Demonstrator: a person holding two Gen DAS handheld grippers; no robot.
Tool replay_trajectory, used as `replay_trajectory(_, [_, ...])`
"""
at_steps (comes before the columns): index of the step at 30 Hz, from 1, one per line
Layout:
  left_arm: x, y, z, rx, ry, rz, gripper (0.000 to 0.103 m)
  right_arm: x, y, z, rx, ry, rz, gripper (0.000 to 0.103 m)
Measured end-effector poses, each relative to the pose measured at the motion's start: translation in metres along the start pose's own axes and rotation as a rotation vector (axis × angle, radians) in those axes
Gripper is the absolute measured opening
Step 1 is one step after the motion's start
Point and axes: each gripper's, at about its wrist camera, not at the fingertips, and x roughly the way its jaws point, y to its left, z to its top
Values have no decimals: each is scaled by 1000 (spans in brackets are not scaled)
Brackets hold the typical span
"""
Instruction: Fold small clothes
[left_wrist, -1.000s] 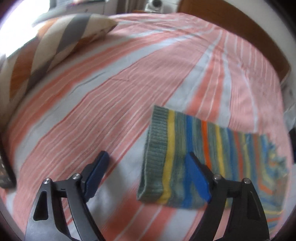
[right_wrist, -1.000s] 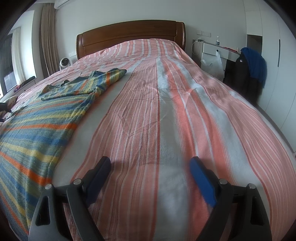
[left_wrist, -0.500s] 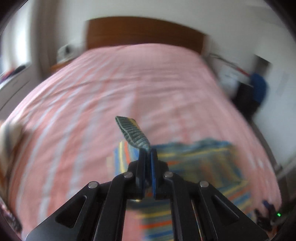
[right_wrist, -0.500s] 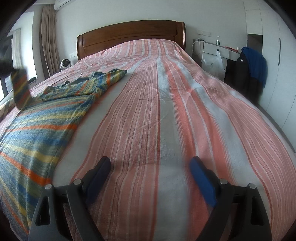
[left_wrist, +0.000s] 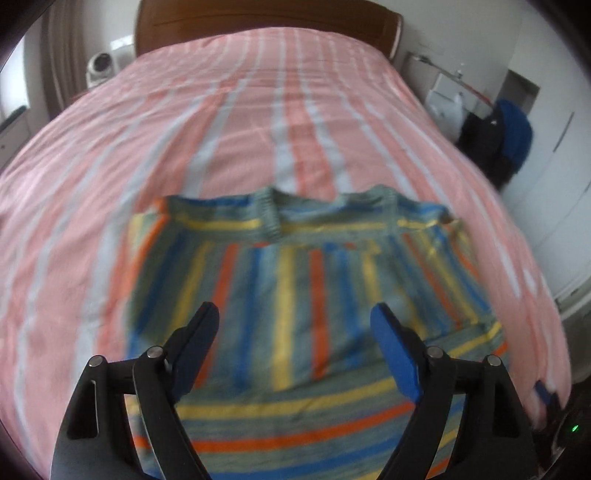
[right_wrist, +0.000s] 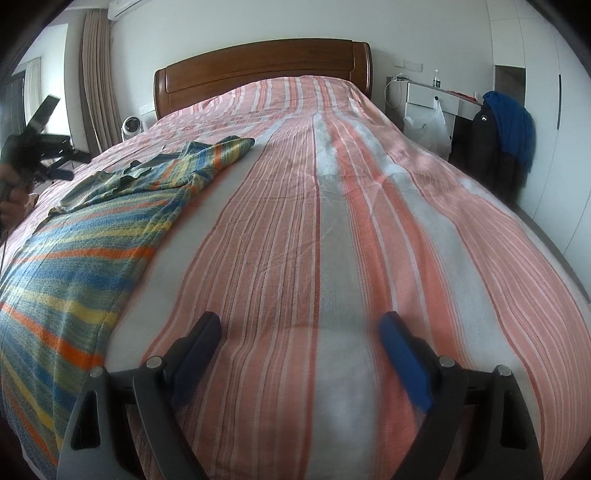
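A small knit sweater (left_wrist: 295, 295) with blue, yellow, orange and grey-green stripes lies on the striped bed. Its sleeve is folded across the body. My left gripper (left_wrist: 297, 317) is open and empty, held above the sweater's middle. In the right wrist view the sweater (right_wrist: 92, 236) lies at the left. My right gripper (right_wrist: 301, 332) is open and empty over bare bedspread, to the right of the sweater. The left gripper (right_wrist: 40, 147) shows in the right wrist view at the far left, raised above the bed.
The bed has a pink, orange and white striped cover (right_wrist: 351, 221) and a wooden headboard (right_wrist: 258, 70). A white nightstand (right_wrist: 432, 99) and a chair with dark and blue clothes (right_wrist: 506, 136) stand to the right. A small fan (right_wrist: 131, 127) sits by the curtain.
My left gripper was shut on the sweater's sleeve cuff half a second ago, carrying it over the body. It has let go and now stands open. The right gripper has not moved.
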Motion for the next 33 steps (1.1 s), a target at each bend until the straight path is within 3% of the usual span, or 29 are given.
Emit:
replay_trajectory(8, [-28, 75, -41, -55, -35, 112, 87, 1, 0, 3, 0, 27, 23, 89])
replay_trajectory(10, [-33, 97, -55, -87, -48, 130, 88, -3, 4, 16, -34, 108, 14, 86])
replay_trajectory(12, [-36, 118, -74, -112, -72, 142, 89, -15, 13, 37, -63, 117, 39, 85])
replay_trajectory(14, [-31, 138, -92, -145, -88, 157, 89, -29, 25, 74, -47, 96, 132, 85])
replay_trajectory(16, [-22, 158, -110, -201, -92, 140, 89, -28, 41, 122, 31, 122, 306, 85])
replay_trajectory(18, [-24, 166, -126, -227, -187, 83, 90, -2, 63, 166, 135, 203, 503, 80])
replay_trajectory(19, [-26, 167, -128, -233, -210, 69, 90, 23, 79, 186, 192, 267, 607, 72])
replay_trajectory(21, [-26, 167, -127, -242, -222, 57, 90, 76, 107, 207, 280, 396, 703, 61])
replay_trajectory(26, [-23, 166, -128, -228, -234, 51, 93, 192, 173, 211, 299, 546, 610, 55])
replay_trajectory(27, [-24, 168, -129, -228, -237, 46, 94, 206, 180, 205, 318, 573, 612, 46])
replay_trajectory(28, [-24, 168, -129, -229, -239, 41, 95, 217, 186, 200, 340, 592, 617, 19])
replay_trajectory(29, [-24, 169, -129, -230, -242, 37, 95, 222, 189, 199, 350, 581, 621, 4])
replay_trajectory(31, [-23, 170, -132, -227, -251, 38, 95, 212, 197, 209, 288, 478, 613, 3])
replay_trajectory(33, [-22, 168, -132, -219, -252, 49, 95, 200, 208, 217, 145, 398, 534, 6])
